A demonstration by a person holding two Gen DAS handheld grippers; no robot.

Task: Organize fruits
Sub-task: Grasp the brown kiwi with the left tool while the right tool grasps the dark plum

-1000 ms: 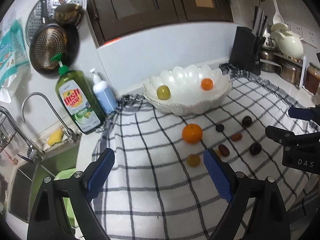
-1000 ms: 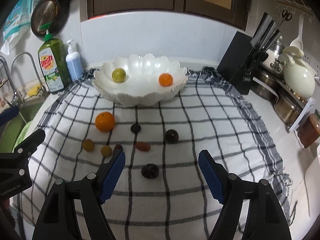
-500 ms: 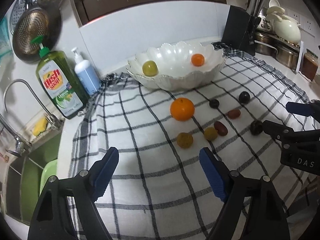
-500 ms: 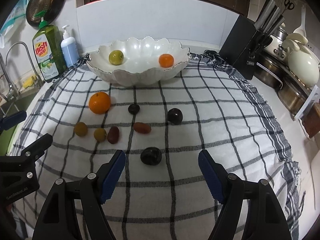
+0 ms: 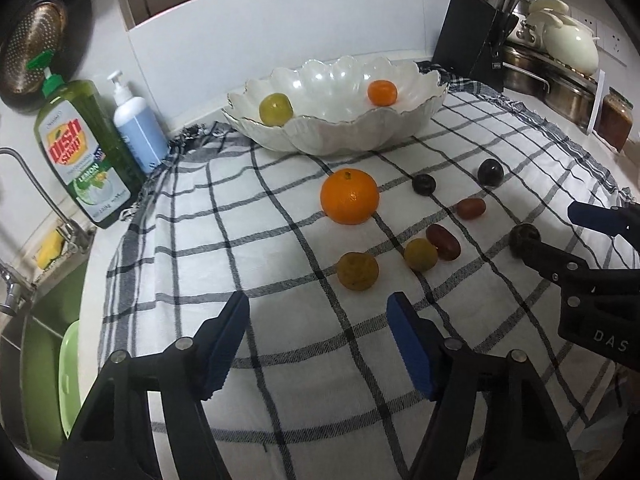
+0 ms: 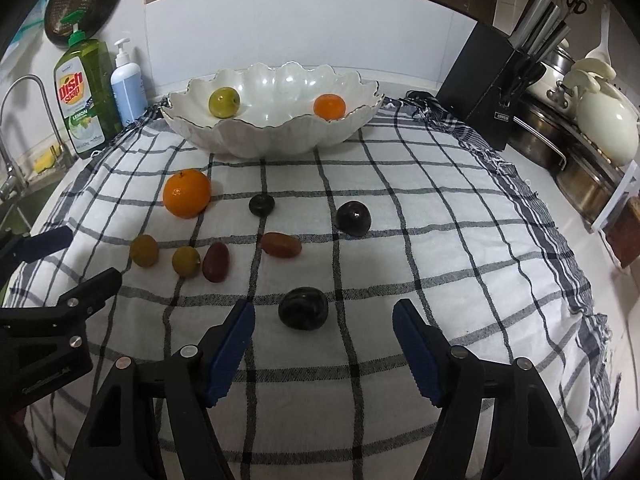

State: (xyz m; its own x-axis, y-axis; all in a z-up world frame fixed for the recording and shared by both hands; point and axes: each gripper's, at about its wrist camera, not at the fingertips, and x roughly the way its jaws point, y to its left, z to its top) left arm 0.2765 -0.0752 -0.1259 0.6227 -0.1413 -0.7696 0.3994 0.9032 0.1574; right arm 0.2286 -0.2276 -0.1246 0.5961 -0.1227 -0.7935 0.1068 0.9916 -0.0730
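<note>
Lowered since before, both sets of fingers narrowing: left gripper [image 5: 318,316] parted, empty, yellow fruit [image 5: 357,271] just ahead; right gripper [image 6: 323,320] parted, unpinched dark plum [image 6: 303,307] between fingertips

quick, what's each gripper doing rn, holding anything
left gripper: open, holding nothing, jaws have just been closing.
right gripper: open, holding nothing, jaws closing; dark plum just ahead, untouched.

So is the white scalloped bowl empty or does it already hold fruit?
Not empty: the white scalloped bowl holds two fruits, a yellow-green round fruit and a small orange fruit.
</note>
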